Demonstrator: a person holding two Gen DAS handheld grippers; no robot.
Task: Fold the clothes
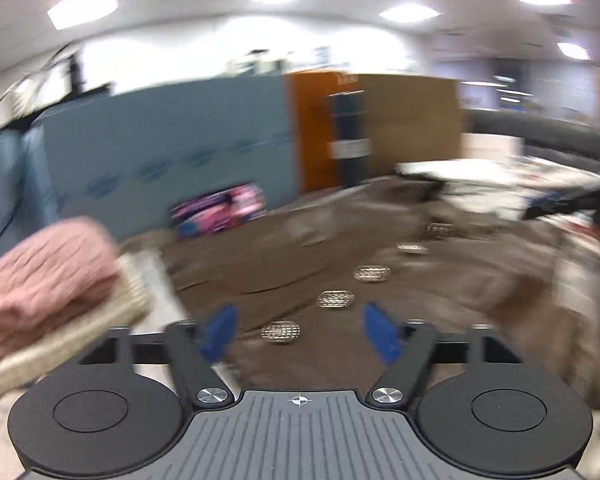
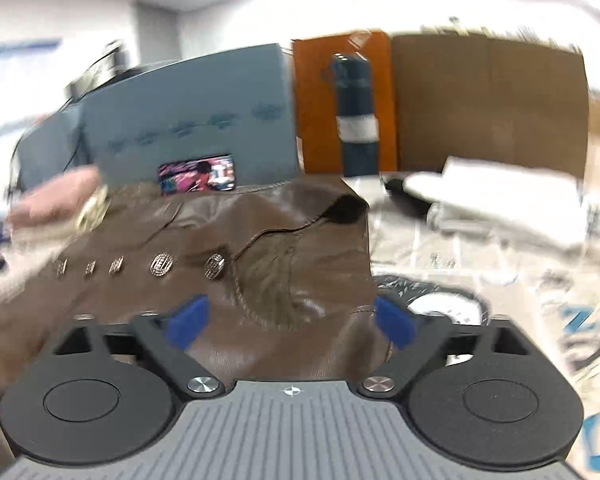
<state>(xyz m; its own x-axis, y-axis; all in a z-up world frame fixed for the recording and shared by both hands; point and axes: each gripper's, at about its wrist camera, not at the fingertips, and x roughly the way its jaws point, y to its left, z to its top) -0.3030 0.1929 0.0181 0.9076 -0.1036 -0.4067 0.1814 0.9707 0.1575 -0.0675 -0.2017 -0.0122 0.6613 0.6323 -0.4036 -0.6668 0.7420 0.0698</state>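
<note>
A brown leather-look jacket with a row of round metal buttons (image 2: 284,248) is lying spread on the bench, its collar end nearest the right wrist camera and its button row (image 1: 332,299) running away from the left one. The left claw (image 1: 300,330) is hanging just above the jacket's front, its blue pads (image 1: 220,332) spread wide and holding nothing. The right claw (image 2: 290,322) is likewise standing spread and empty over the collar and shoulder area, near the jacket's edge, where a printed covering (image 2: 480,276) is showing on the bench. A folded pink knit sweater on a cream one (image 1: 48,276) is sitting to the left of the jacket.

Both views are blurring, so the contact between pads and fabric is hard to judge. The step in hand seems to be the approach for a first grip, with no fold yet made in the jacket. The next move is probably calling for each claw to be lowering onto an edge and pinching it before anything is being lifted across.
</note>
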